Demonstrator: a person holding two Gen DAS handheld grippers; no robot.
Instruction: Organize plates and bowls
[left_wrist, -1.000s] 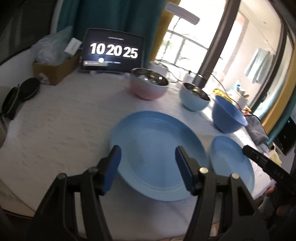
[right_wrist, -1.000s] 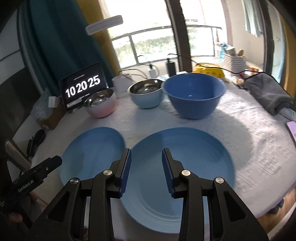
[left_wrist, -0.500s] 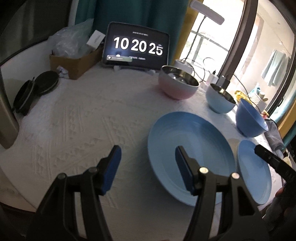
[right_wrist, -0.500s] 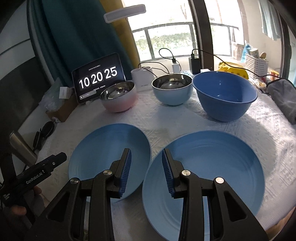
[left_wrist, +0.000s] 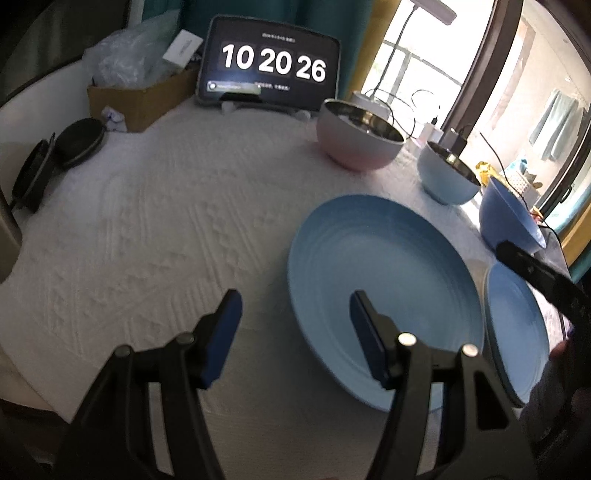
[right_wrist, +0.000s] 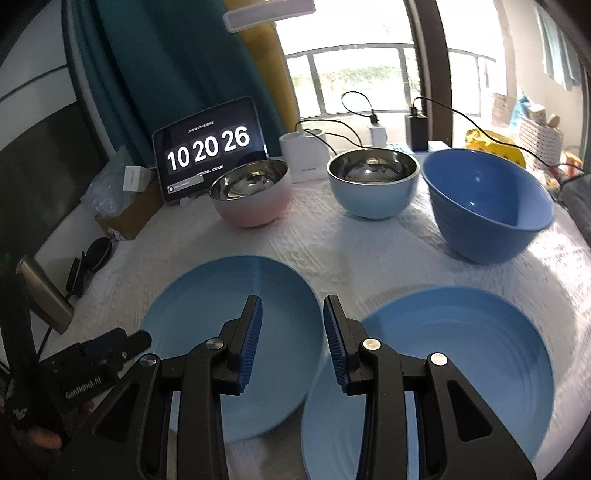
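Two light blue plates lie side by side on the white cloth: the left plate and the right plate. Behind them stand a pink bowl, a pale blue bowl and a large blue bowl. My left gripper is open and empty above the left plate's left rim. My right gripper hovers over the left plate's right side, jaws partly apart, holding nothing.
A tablet clock leans at the back beside a cardboard box with plastic bags. Black round cases lie at the left edge. A white charger box and cables sit behind the bowls. A grey cloth is far right.
Both grippers have shifted left and a little lower. The plates now sit further right in each view. The clock has gone from 25 to 26. Neither jaw opening has changed.
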